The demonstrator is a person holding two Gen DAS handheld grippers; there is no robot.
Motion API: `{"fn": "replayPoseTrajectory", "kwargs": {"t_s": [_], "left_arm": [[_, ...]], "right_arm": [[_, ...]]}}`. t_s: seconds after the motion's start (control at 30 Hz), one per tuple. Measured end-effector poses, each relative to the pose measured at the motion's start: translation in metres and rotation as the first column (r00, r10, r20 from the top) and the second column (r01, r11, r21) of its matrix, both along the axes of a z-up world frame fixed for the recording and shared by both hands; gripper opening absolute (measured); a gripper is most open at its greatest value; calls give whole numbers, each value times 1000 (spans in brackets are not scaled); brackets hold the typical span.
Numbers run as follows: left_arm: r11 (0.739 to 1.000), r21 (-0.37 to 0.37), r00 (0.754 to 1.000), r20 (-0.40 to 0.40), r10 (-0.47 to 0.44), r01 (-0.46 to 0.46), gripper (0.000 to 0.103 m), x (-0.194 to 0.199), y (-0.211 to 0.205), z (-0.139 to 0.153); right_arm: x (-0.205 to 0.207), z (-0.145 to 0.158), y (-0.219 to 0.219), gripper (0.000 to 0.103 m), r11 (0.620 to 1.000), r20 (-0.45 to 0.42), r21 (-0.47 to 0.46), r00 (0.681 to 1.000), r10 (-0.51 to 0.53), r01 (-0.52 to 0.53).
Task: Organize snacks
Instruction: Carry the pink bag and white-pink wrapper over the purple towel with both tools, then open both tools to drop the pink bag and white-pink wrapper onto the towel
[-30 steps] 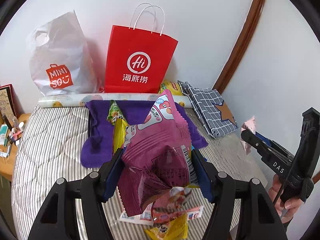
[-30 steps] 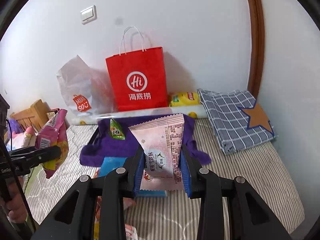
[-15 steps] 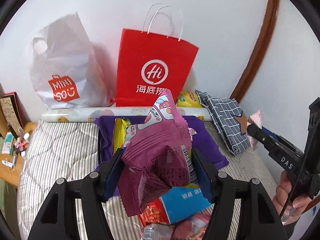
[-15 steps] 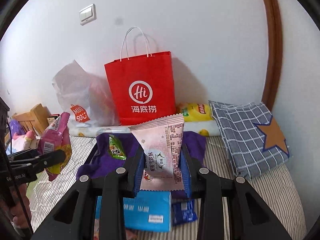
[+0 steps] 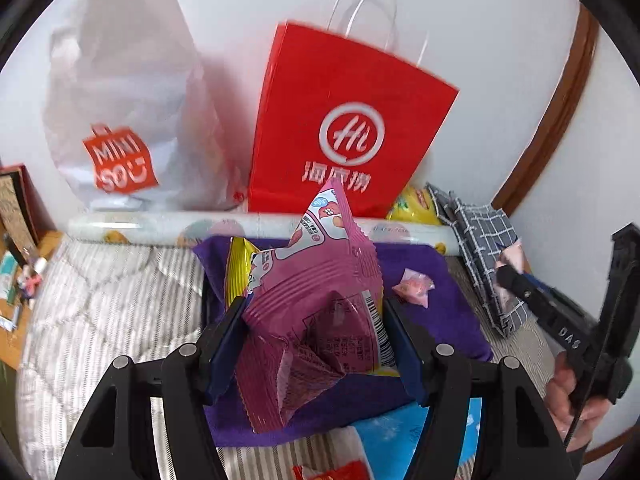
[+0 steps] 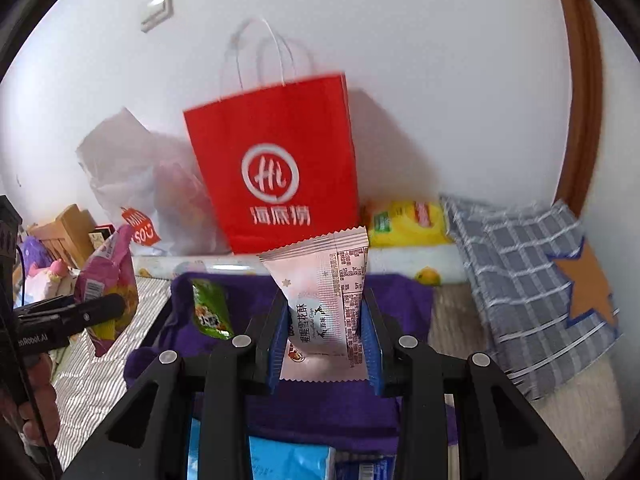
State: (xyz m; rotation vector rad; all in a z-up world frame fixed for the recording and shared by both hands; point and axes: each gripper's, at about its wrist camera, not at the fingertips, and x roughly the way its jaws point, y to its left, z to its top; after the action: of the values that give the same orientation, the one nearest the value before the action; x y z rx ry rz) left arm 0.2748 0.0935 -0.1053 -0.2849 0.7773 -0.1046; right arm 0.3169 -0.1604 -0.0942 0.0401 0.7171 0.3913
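Both hands are carrying snacks in over the bed [image 5: 100, 300], so this looks like the delivery step of the sorting. The left gripper [image 5: 316, 344] has its jaws clamped on a crumpled magenta snack bag [image 5: 320, 312], with a yellow packet [image 5: 236, 272] pinched in alongside it. The right gripper [image 6: 326, 340] has its jaws closed narrowly on a flat pale pink packet [image 6: 324, 304] that stands upright between them. Both loads hang above the dark tray lined with a purple cloth [image 6: 404, 300], which lies on the bed in front of the red paper bag [image 6: 276, 168]. A green packet [image 6: 210, 312] leans against the cloth at the tray's left side, and a small pink wrapped sweet [image 5: 414, 290] lies on the cloth towards the right. I'd judge the next move calls for lowering each packet onto a bare patch of the cloth and then letting go, keeping the two grippers from crossing and the bulky magenta bag from knocking the green packet over.
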Motion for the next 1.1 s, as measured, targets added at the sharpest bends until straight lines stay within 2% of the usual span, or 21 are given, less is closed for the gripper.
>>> {"fn": "replayPoseTrajectory", "kwargs": {"t_s": [0.27, 0.4, 0.53, 0.77, 1.0, 1.07, 1.1], "left_arm": [[1000, -20, 997, -80, 13, -14, 65, 19, 9, -43], [1000, -18, 993, -114, 14, -16, 65, 21, 9, -56], [1000, 28, 993, -120, 16, -13, 65, 21, 3, -61], [999, 53, 988, -156, 16, -8, 65, 23, -2, -69], [998, 69, 987, -160, 13, -2, 67, 23, -6, -72], [998, 62, 986, -164, 10, 1, 67, 23, -6, -72], [998, 60, 986, -167, 7, 3, 67, 23, -7, -72]], "right_arm": [[28, -58, -1, 34, 1000, -158, -7, 987, 9, -11], [33, -72, -1, 34, 999, -185, -43, 983, -6, -1], [35, -83, -2, 34, 1000, -224, -30, 974, 3, -10], [34, -92, 3, 35, 998, -243, -59, 970, 20, -35], [31, -90, 7, 35, 995, -227, -91, 974, 18, -40], [30, -88, 7, 38, 995, -216, -98, 976, 16, -38], [29, -87, 7, 46, 995, -213, -96, 977, 16, -37]]}}
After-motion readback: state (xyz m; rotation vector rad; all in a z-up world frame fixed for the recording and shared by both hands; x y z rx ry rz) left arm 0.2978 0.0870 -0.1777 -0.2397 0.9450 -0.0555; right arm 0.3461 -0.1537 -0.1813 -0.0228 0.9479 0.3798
